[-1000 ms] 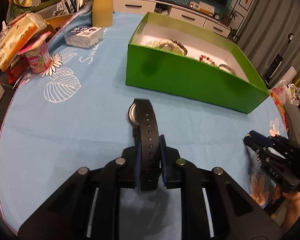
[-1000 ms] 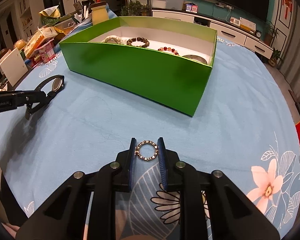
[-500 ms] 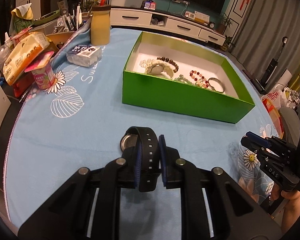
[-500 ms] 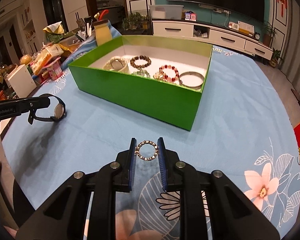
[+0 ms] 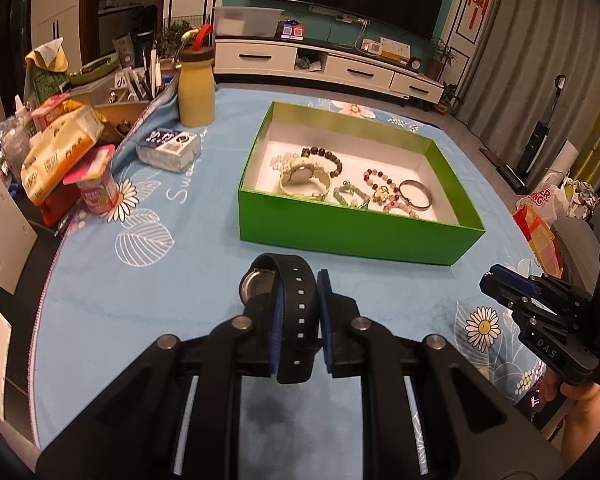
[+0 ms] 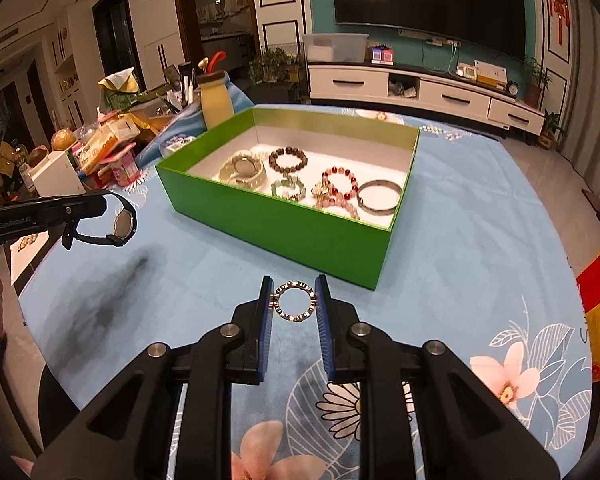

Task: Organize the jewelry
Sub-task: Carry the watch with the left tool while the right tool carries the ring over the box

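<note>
Two tools are carrying jewelry: left tool (image 5: 298,312) is gripping a black strap wristwatch (image 5: 288,300), right tool (image 6: 294,308) is gripping a small beaded ring-shaped bracelet (image 6: 295,301); next, I judge, both need lowering into the open green cardboard box (image 6: 284,224) at frame centre.

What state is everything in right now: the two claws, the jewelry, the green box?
left gripper: shut on the black watch, held above the table.
right gripper: shut on the beaded ring bracelet, lifted clear of the cloth.
green box: open, no lid on it, jewelry inside.
silver bangle: lying flat in the box.
yellow bottle: upright, capped.
</note>
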Motion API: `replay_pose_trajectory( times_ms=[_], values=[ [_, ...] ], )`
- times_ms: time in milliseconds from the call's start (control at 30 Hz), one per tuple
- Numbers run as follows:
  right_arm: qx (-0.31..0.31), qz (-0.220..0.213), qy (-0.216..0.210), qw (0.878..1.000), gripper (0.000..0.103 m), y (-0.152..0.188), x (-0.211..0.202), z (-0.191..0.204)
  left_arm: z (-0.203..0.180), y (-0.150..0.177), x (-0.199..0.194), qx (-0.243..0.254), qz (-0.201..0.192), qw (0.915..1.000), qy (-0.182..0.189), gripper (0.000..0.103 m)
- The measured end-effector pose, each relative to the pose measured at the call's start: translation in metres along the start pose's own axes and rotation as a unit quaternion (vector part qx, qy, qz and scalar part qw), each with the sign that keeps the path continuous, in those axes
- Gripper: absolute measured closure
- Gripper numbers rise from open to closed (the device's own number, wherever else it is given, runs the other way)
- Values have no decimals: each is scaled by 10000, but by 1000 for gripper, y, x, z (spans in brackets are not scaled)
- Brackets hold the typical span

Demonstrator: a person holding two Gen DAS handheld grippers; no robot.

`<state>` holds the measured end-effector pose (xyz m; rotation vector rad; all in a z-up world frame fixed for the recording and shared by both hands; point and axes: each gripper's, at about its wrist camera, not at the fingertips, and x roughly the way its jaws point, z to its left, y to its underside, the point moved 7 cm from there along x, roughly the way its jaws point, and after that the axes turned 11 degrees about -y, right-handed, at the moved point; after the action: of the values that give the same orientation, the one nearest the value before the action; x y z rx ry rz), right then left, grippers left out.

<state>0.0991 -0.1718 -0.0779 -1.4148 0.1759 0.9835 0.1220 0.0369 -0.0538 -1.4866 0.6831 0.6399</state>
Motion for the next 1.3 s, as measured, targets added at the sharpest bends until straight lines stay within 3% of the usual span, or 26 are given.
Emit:
replay_pose_trajectory(
  times_ms=[667, 1300],
  values=[
    [-108, -599, 23, 9981, 82, -45, -31, 0, -22, -56, -27, 175, -499, 9986, 35, 87],
    [-162, -857, 27, 9962, 82, -72, -35, -4, -42, -87, -27, 353, -717, 9967, 102, 87]
  ],
)
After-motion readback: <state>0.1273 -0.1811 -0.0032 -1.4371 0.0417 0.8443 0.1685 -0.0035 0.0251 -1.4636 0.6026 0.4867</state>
